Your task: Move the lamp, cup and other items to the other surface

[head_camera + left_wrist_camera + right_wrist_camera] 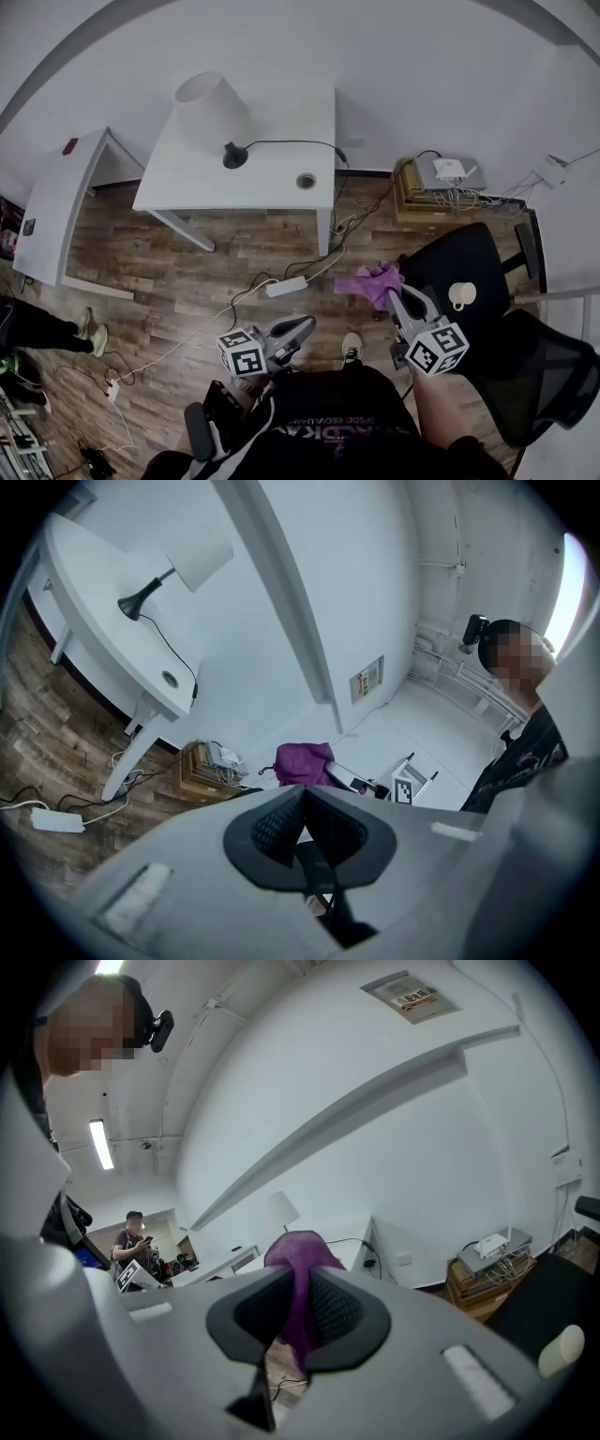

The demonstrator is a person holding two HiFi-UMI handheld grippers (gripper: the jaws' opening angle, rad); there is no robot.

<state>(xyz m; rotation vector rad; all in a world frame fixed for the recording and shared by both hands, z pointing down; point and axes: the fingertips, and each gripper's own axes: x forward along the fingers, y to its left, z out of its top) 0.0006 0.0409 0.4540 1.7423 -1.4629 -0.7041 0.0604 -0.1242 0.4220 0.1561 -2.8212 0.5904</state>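
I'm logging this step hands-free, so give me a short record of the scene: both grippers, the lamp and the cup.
left gripper: jaws together, nothing between them
right gripper: shut on purple cloth, held above the wood floor
lamp: upright on white table, untouched
cup: on black seat, to the right of the right gripper, not held

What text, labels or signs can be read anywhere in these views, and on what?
Nothing reads clearly.
Wall notice: red and black print, too small to read.
Shirt print: upside down and blurred, unreadable.
Marker cubes: square patterns only, no words.
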